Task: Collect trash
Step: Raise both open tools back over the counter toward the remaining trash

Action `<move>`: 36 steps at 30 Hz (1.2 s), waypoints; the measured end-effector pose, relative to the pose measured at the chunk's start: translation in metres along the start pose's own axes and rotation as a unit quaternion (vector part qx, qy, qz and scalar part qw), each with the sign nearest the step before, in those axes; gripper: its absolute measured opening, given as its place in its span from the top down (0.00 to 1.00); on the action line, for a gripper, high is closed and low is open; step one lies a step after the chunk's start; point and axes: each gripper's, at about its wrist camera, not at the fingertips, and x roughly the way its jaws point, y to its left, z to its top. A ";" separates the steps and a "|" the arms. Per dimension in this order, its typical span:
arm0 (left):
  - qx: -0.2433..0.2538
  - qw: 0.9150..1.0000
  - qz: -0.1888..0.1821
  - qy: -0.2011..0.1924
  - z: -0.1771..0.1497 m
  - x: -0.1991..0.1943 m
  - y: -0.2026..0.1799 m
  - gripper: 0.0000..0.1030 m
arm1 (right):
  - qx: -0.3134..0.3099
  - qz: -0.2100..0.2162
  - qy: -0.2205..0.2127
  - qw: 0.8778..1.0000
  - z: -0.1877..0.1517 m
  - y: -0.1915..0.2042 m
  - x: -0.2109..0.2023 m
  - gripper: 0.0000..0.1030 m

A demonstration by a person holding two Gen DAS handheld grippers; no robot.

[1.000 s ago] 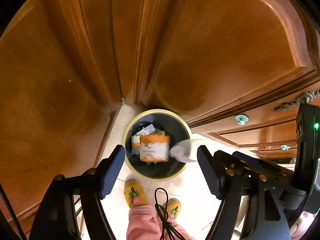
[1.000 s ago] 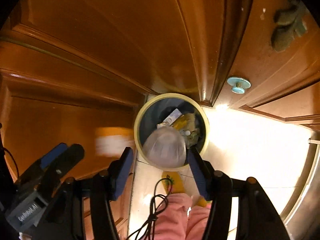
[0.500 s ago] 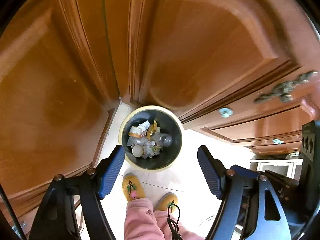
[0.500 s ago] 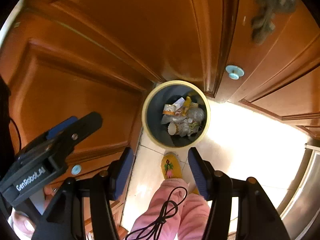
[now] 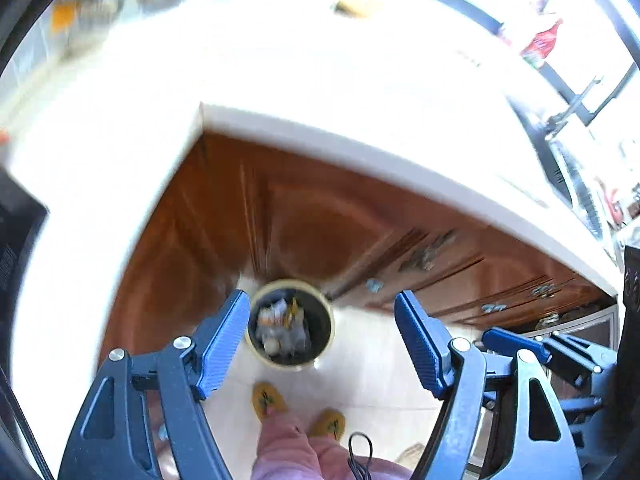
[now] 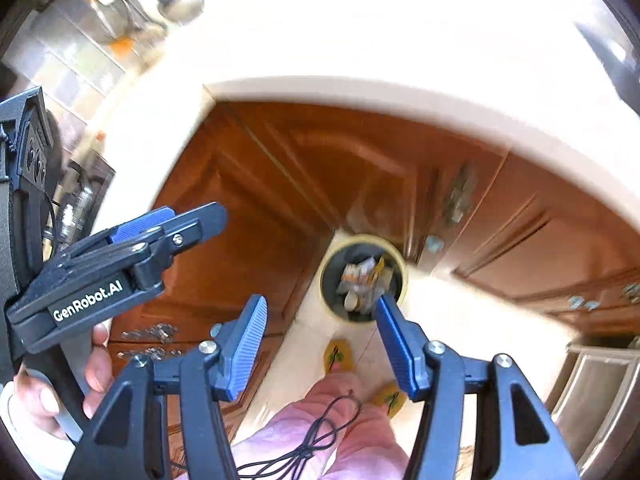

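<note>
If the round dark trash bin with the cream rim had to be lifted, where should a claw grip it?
Grip the cream rim of the bin, coming straight down from above: it stands upright and open-topped on the floor, tucked into the wooden cabinet corner, so its sides are crowded.

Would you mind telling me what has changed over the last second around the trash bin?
A second ago an orange-and-white packet and a pale wad were dropping into the trash bin; both now lie inside. The left gripper and right gripper have risen well above it, so the white countertop has come into view. Unchanged: both grippers open and empty, the bin on the floor in the cabinet corner, the yellow slippers beside it.
</note>
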 end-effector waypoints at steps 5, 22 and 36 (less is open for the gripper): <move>0.033 0.998 0.014 -0.060 0.033 -0.050 -0.018 0.29 | -0.013 -0.019 -0.053 0.998 0.015 0.007 -0.051 0.44; 0.135 0.977 -0.001 -0.164 0.141 -0.091 -0.053 0.28 | -0.012 -0.105 -0.165 0.981 0.096 0.034 -0.129 0.44; 0.175 0.975 -0.001 -0.137 0.199 -0.046 -0.044 0.24 | 0.087 -0.108 -0.171 0.975 0.138 0.006 -0.120 0.44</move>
